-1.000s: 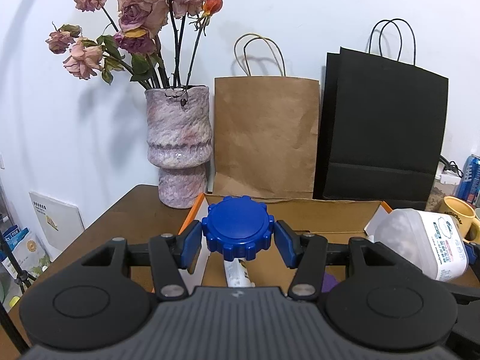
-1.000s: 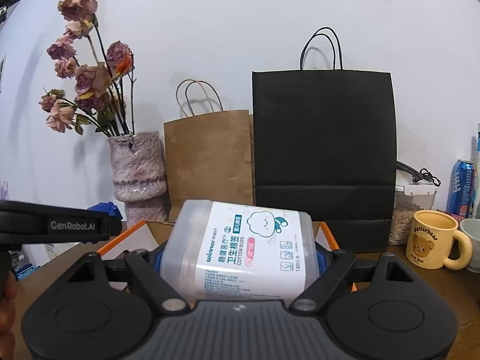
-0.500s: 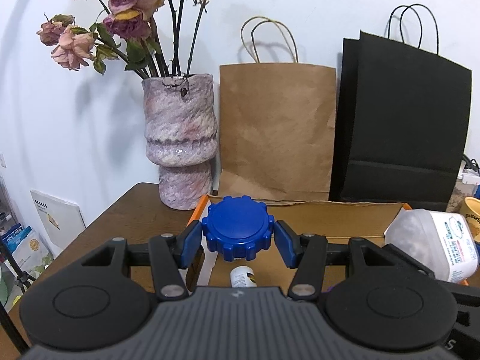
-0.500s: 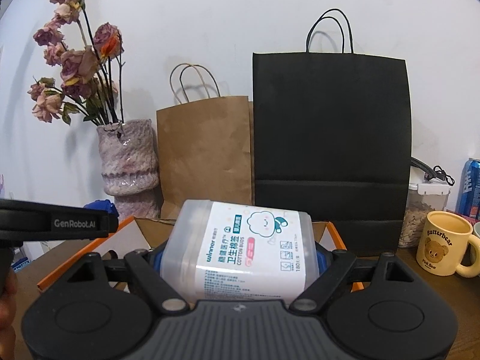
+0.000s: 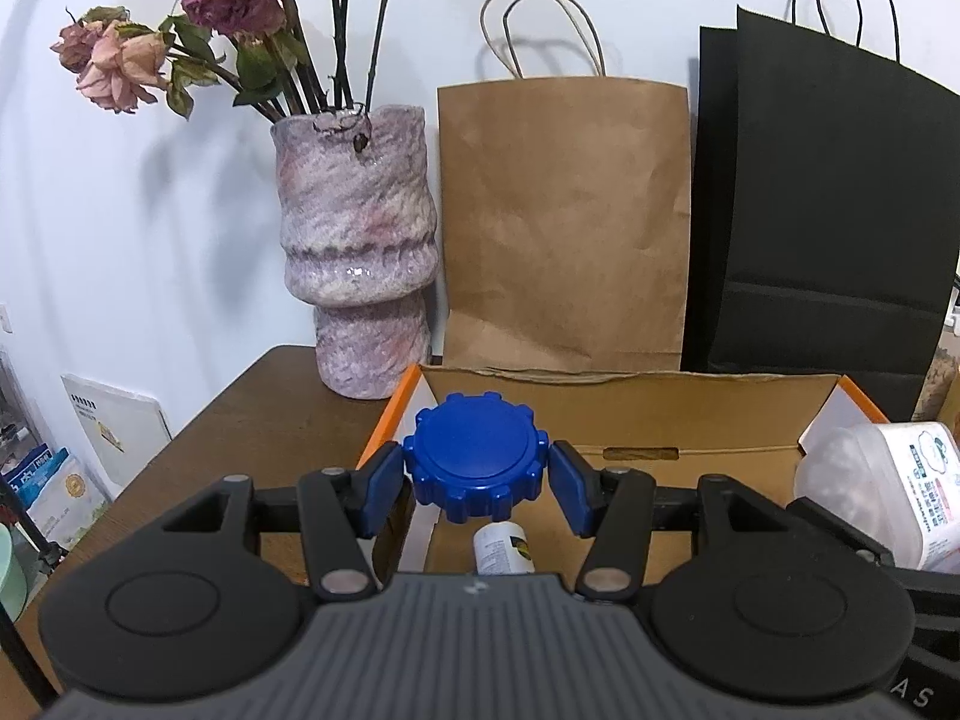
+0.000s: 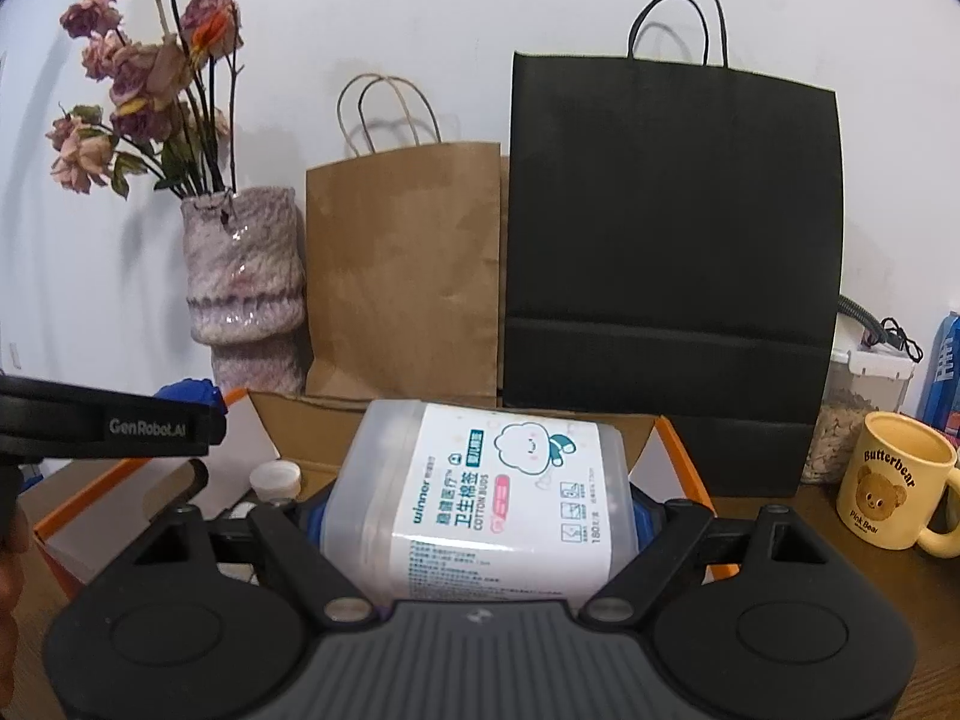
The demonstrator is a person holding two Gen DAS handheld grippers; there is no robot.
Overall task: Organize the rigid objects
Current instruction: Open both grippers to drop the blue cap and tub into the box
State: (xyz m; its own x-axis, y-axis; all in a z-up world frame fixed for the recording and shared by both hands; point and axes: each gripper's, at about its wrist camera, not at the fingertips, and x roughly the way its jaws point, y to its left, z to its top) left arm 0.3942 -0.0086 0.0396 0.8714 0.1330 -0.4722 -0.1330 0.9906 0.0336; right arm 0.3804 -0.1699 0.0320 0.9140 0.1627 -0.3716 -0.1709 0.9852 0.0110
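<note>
A blue ridged cap (image 5: 474, 467) is pinched between the pads of the left gripper (image 5: 475, 495) and is held above the left end of the open cardboard box (image 5: 636, 414), just inside its orange-edged left wall. Whatever hangs beneath the cap is hidden by the gripper body. A clear tub of cotton buds (image 6: 498, 495) is clamped on its side between the blue pads of the right gripper (image 6: 480, 525), over the right half of the same box (image 6: 312, 441); in the left view the tub (image 5: 870, 492) is seen at the box's right end.

Part of the sorting appears done: a small white labelled bottle (image 5: 501, 549) is already lying on the box floor, and a white round cap (image 6: 276, 480) is seen inside near the left wall; whether they belong to one item cannot be told. Both held items are judged to be at the placing stage, not yet released.

On the desk (image 5: 252, 420), a yellow bear mug (image 6: 894, 480) is standing at the right, outside the box; whether it is meant to be packed cannot be told. A vase of dried roses (image 5: 357, 252), a brown paper bag (image 5: 564, 222) and a black paper bag (image 5: 822, 210) are lined along the desk's back edge.
</note>
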